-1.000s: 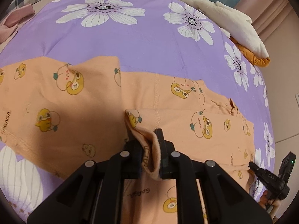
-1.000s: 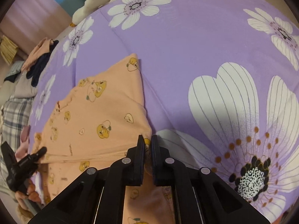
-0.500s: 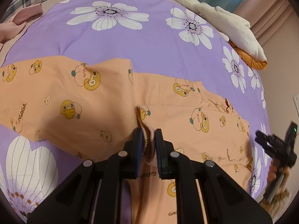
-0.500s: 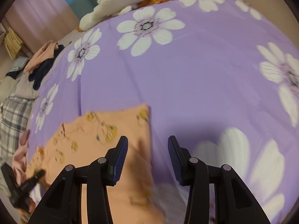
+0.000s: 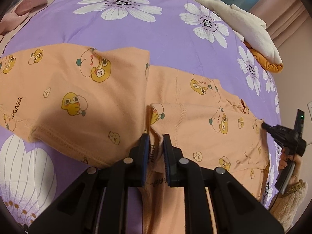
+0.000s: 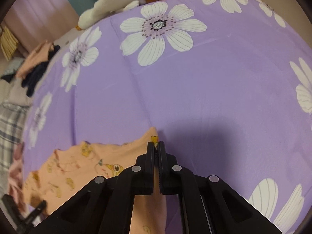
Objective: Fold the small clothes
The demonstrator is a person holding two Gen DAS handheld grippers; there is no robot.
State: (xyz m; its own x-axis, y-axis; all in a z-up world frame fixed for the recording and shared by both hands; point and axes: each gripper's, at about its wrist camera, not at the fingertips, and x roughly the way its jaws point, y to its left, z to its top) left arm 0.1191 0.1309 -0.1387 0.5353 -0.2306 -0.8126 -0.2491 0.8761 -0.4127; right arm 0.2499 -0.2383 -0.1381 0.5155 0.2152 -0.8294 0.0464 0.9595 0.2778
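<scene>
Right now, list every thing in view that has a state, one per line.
Orange garment: partly folded, lying on the bed.
Left tool: shut on a bunched fold of the garment.
Right tool: shut on the garment's corner.
Purple floral bedspread: spread flat.
Clothes pile: unfolded, heaped.

Setting: home bedroom. Evidence: purple bed cover printed with white daisies (image 5: 165, 44); cream-and-orange plush toy (image 5: 251, 31); pink pleated curtains (image 5: 286, 19); loose heap of peach and navy clothes (image 6: 39, 62).
</scene>
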